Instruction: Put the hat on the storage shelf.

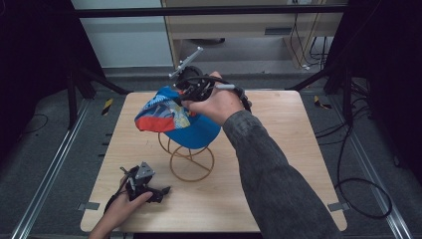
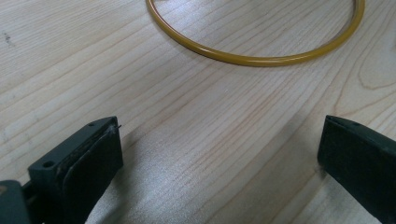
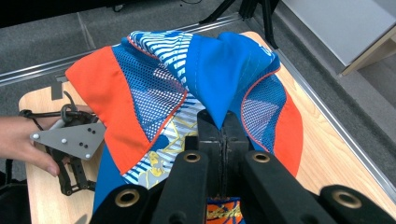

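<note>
Left gripper (image 1: 161, 190) idle, jaws wide, resting near bench (image 1: 278, 199) front-left corner; right gripper (image 3: 223, 133) pinches cap (image 1: 174, 117) fabric, lowering it over wire stand (image 1: 191, 159) mid-bench

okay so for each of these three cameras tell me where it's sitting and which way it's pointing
High view: above the person's side, looking forward and down on the wooden table; both forearms enter from below.
Left gripper view: rides the left gripper, low over the tabletop, jaws wide apart, facing the yellow wire stand.
Right gripper view: rides the right gripper, jaws pinching the blue and orange cap.
Shared: high and right gripper views both show the cap and the left gripper.
</note>
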Demonstrator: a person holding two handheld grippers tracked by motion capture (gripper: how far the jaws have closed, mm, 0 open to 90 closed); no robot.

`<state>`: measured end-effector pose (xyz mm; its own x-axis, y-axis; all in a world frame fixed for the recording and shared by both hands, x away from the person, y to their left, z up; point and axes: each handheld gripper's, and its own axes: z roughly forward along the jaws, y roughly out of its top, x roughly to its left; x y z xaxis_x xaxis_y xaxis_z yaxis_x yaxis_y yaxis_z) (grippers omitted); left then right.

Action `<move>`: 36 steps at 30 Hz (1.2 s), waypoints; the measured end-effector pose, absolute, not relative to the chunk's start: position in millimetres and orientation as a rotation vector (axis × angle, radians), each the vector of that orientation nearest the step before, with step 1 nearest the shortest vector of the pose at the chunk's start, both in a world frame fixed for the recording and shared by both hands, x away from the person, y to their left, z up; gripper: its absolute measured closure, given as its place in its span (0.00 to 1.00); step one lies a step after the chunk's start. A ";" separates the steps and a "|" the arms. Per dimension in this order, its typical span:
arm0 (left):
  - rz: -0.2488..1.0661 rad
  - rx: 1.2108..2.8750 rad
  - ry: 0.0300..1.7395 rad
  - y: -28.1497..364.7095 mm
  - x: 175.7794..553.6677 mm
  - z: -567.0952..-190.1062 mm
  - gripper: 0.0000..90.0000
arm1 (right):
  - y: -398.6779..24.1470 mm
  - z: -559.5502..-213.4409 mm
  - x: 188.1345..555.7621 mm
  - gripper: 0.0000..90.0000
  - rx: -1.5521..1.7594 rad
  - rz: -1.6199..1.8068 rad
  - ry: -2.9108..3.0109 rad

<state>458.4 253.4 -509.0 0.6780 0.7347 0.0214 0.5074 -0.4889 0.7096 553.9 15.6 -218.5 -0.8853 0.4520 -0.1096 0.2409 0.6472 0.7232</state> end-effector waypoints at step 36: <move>0.422 2.193 0.952 253.1 458.3 -509.2 0.00 | 23.2 -236.4 552.6 0.96 0.542 1.060 2.640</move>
